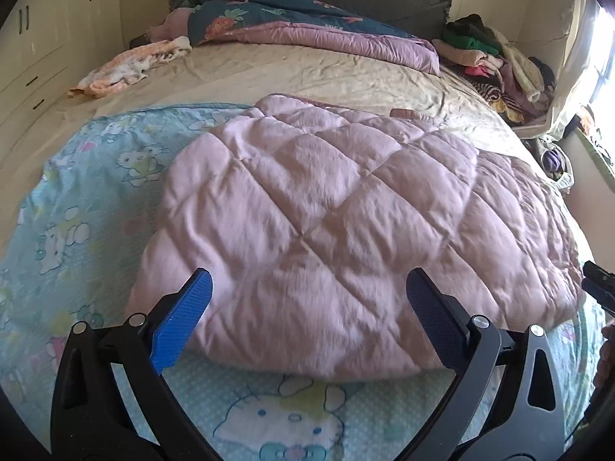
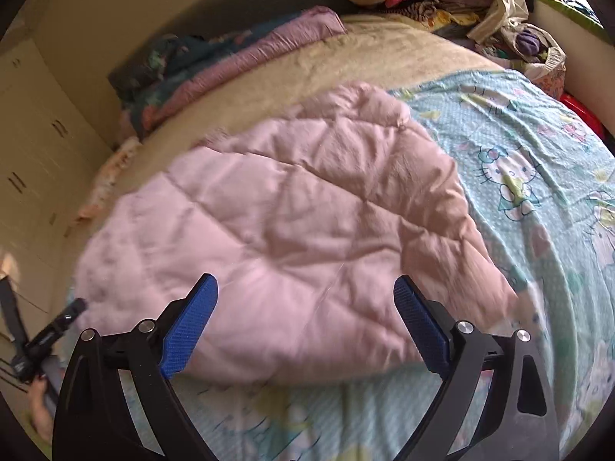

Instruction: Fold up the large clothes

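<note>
While both tongs, left (image 1: 307, 292) and right (image 2: 305, 299), hang spread wide and empty above it, the pink quilted coat (image 1: 326, 207) lies folded on a light blue cartoon-cat sheet (image 1: 77, 207) at the near end of the bed (image 1: 307, 73). Beyond it lie a beige sheet, a rumpled floral blanket (image 1: 269, 19) and a clothes pile (image 1: 488, 57), with cream cupboards (image 1: 42, 46) along the wall. No writing is legible.

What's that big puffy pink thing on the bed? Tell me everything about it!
It is a pale pink quilted garment, soft and puffy, stitched in a diamond pattern with wrinkles. It lies flat and folded over on the light blue cartoon-cat sheet, its far edge reaching the beige bedsheet. A darker pink trim shows at the far edge. Neither gripper touches it.
</note>
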A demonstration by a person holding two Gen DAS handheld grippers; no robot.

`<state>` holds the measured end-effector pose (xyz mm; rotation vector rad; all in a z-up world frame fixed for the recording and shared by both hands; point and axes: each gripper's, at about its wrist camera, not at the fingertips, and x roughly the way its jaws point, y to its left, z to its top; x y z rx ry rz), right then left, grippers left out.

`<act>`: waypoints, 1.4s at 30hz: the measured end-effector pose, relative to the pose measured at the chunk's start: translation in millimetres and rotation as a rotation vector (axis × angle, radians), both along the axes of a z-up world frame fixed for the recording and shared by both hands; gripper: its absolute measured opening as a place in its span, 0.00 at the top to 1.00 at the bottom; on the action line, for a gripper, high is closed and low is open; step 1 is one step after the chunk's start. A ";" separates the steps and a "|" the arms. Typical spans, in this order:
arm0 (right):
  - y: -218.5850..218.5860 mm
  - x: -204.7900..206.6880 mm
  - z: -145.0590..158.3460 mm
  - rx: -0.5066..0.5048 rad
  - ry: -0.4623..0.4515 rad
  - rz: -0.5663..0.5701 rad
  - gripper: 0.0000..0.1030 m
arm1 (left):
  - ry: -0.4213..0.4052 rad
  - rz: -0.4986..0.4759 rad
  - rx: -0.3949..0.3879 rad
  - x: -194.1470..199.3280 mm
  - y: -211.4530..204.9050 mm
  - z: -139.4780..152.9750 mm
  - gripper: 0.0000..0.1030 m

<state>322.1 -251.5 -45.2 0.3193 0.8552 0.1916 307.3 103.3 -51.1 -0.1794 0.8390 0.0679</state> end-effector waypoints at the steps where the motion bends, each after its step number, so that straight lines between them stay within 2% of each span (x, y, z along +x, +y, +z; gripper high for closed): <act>1: -1.0 -10.9 7.0 0.004 -0.024 0.001 0.10 | -0.004 0.001 0.001 -2.9 -0.3 2.2 0.08; 9: -3.9 -58.4 30.1 0.042 -0.117 -0.022 0.07 | -0.023 0.042 0.022 -35.7 11.1 7.3 0.08; 17: 2.4 -73.2 11.7 0.065 -0.066 -0.016 0.05 | 0.006 0.066 -0.001 -52.6 26.5 -10.3 0.08; 20: -0.8 -69.1 -3.4 0.067 -0.032 -0.041 0.05 | 0.027 0.068 -0.105 -53.0 39.0 -25.0 0.08; 23: -4.2 -66.7 -17.7 0.067 -0.006 -0.071 0.05 | 0.040 0.085 -0.169 -51.9 47.5 -36.5 0.08; 26: -13.3 -61.8 -33.8 0.087 0.034 -0.114 0.05 | 0.066 0.111 -0.322 -47.9 62.5 -51.9 0.08; 30: -22.7 -55.4 -48.9 0.112 0.076 -0.165 0.05 | 0.084 0.163 -0.432 -40.5 75.2 -64.6 0.08; 34: -28.6 -46.7 -58.2 0.131 0.096 -0.200 0.05 | 0.076 0.215 -0.471 -31.9 83.7 -69.0 0.08; 38: -33.8 -35.8 -66.2 0.168 0.111 -0.233 0.05 | 0.087 0.246 -0.552 -21.1 91.7 -77.2 0.08; 42: -36.8 -25.1 -71.9 0.198 0.119 -0.255 0.05 | 0.086 0.273 -0.561 -9.3 97.9 -80.9 0.08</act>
